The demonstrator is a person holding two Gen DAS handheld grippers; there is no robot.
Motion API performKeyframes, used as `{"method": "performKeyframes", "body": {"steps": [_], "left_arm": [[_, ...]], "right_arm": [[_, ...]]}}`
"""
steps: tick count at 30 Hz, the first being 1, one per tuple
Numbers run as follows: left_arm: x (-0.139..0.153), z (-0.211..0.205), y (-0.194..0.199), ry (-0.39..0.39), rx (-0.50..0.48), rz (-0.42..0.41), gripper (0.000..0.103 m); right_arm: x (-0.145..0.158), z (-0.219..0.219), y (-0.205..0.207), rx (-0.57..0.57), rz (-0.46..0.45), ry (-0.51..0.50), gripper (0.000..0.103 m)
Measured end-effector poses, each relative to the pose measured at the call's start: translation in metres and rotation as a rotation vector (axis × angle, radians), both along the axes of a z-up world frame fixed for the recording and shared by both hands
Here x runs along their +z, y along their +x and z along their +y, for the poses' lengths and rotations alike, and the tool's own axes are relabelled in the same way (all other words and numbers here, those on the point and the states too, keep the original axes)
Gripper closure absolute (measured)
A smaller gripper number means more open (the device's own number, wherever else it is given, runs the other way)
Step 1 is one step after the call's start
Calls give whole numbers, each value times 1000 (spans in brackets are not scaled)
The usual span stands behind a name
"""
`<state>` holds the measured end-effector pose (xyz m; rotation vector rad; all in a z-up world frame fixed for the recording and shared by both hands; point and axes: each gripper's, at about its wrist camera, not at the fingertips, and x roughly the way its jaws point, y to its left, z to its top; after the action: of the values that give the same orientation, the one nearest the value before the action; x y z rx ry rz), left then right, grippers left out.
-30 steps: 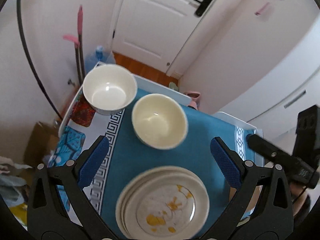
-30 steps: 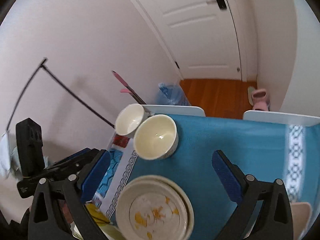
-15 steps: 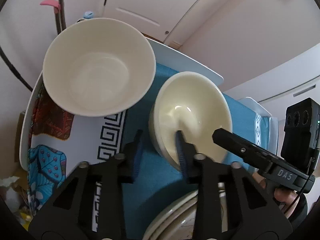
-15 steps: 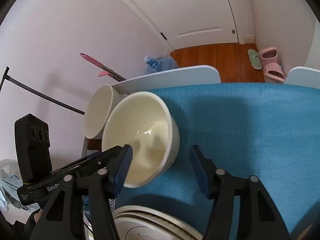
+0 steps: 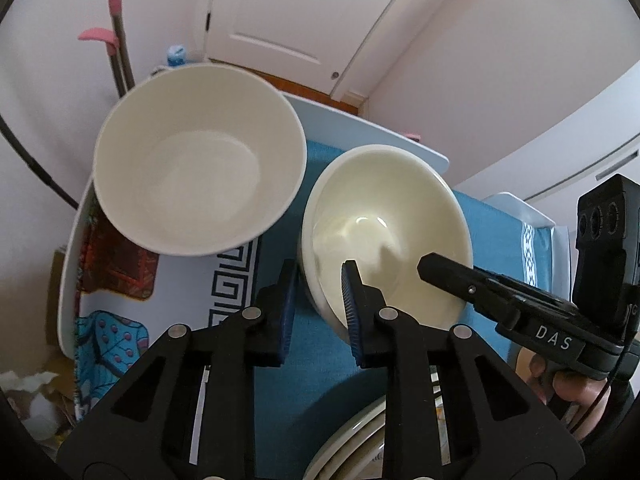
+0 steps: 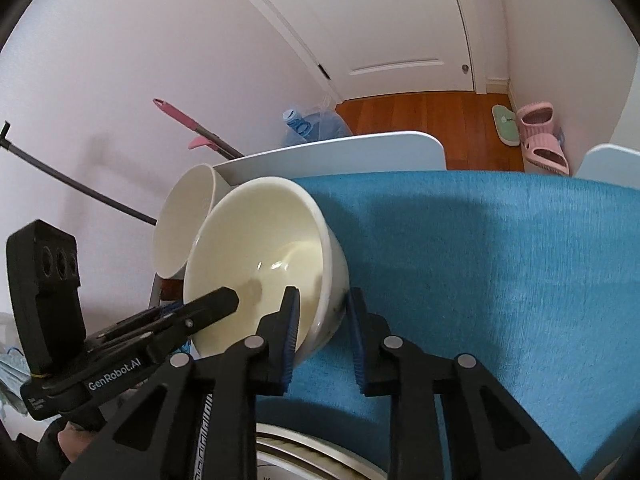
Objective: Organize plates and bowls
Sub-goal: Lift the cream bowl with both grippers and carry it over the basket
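Observation:
A cream bowl [image 5: 384,216] stands on the blue cloth [image 6: 480,260], with a larger white bowl [image 5: 192,176] beside it at the table's far left corner. My left gripper [image 5: 318,312] is shut on the cream bowl's near left rim, one pad inside and one outside. My right gripper [image 6: 322,332] straddles the opposite rim of the cream bowl [image 6: 256,248]; its jaws are closing, with the bowl wall between the pads. A stack of plates [image 5: 344,444] lies just below both grippers, mostly hidden by them.
A patterned cloth [image 5: 112,264] covers the table's left side under the white bowl [image 6: 180,224]. Past the white table edge [image 5: 360,128] are a pink-handled mop [image 6: 188,120], a water bottle [image 6: 308,126], slippers [image 6: 540,136] on wooden floor, and a white door [image 6: 400,20].
Both grippers came down from above the plates onto the cream bowl. Both sets of jaws went from wide apart to closed around its rim, the left on the near left, the right opposite.

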<state>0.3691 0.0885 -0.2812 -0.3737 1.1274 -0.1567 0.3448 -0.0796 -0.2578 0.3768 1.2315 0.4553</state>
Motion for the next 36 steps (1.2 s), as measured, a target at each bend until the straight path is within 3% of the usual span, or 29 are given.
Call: {"method": "performKeyframes", "body": {"steps": [7,16,27,36], "left_arm": [[22,-7,-3,32,-13,-18,83],[70,-47,-23,44,-83,-70,83],[124,-161,-66,48,-159,-130,83],[125,-271,-105,47,-224,-127,83]], "right_arm": [[13,-3,-2,-4,-13,-1,81],[62,-43,-28,-59,-70,-10,81],[114,-141,-83,-120,-121,-8,81],[125,-243,-135,-150,-133,-35,81]]}}
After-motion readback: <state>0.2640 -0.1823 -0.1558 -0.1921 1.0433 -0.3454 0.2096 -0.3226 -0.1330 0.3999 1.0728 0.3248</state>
